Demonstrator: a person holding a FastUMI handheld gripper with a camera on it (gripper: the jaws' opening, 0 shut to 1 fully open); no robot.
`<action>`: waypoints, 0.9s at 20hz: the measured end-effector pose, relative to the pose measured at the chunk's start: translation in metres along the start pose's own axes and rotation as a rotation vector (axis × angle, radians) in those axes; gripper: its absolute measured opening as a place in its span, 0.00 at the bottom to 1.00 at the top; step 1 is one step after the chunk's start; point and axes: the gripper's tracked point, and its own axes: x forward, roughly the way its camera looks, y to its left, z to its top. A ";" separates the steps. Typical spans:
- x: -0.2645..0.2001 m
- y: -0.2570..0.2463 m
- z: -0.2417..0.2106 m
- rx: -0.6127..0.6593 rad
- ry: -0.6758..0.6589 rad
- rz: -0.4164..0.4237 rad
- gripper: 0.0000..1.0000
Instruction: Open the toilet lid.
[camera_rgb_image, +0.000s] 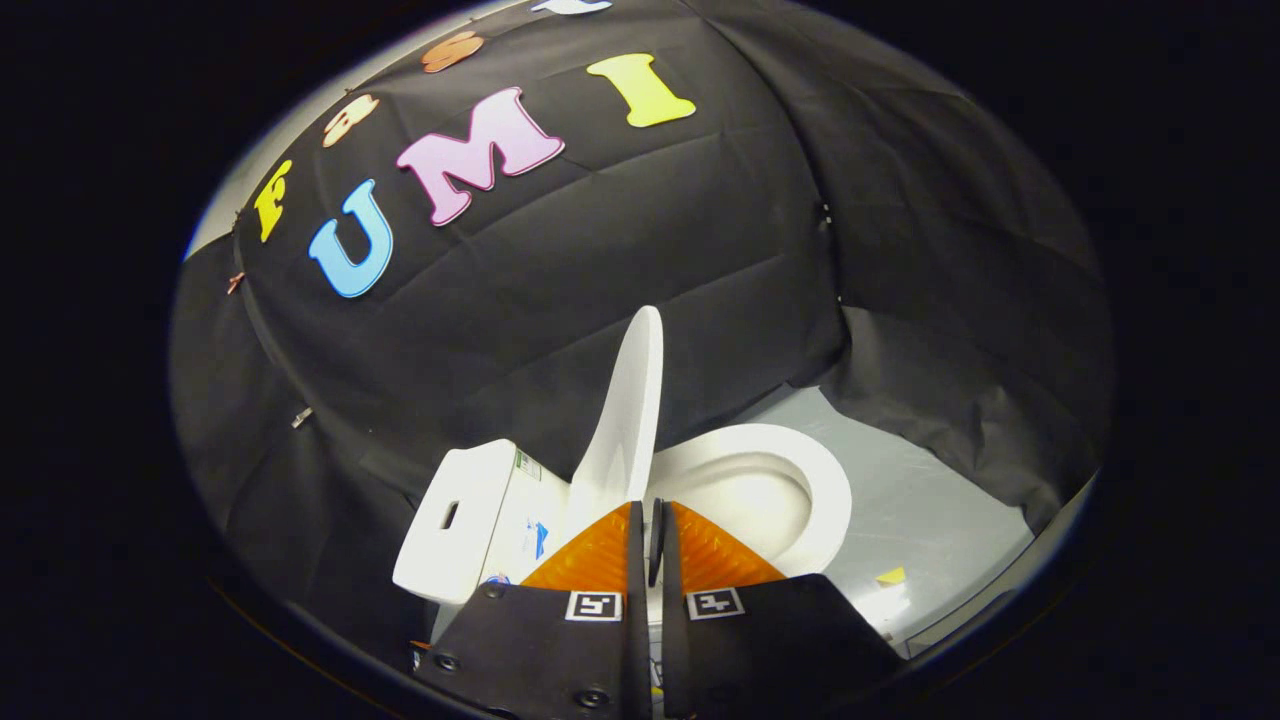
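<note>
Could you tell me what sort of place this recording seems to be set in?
Probably a mock bathroom in a recording booth: a white toilet with its lid raised stands on a grey floor, black cloth draped behind, just beyond the closed gripper.

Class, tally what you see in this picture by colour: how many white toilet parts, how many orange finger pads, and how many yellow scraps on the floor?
White: 3, the lid, the seat, the tank
Orange: 2, the finger pads, close together on the gripper
Yellow: 1, a scrap on the floor
Total: 6

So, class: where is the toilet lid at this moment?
In the gripper view, the toilet lid stands raised on edge just beyond the closed orange fingers, between the white tank to its left and the open seat to its right.
</note>
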 end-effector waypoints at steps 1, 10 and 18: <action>0.000 0.007 0.000 -0.015 -0.005 -0.005 0.09; -0.011 0.078 0.002 -0.138 -0.044 -0.022 0.09; -0.010 0.158 -0.009 -0.238 -0.083 0.006 0.12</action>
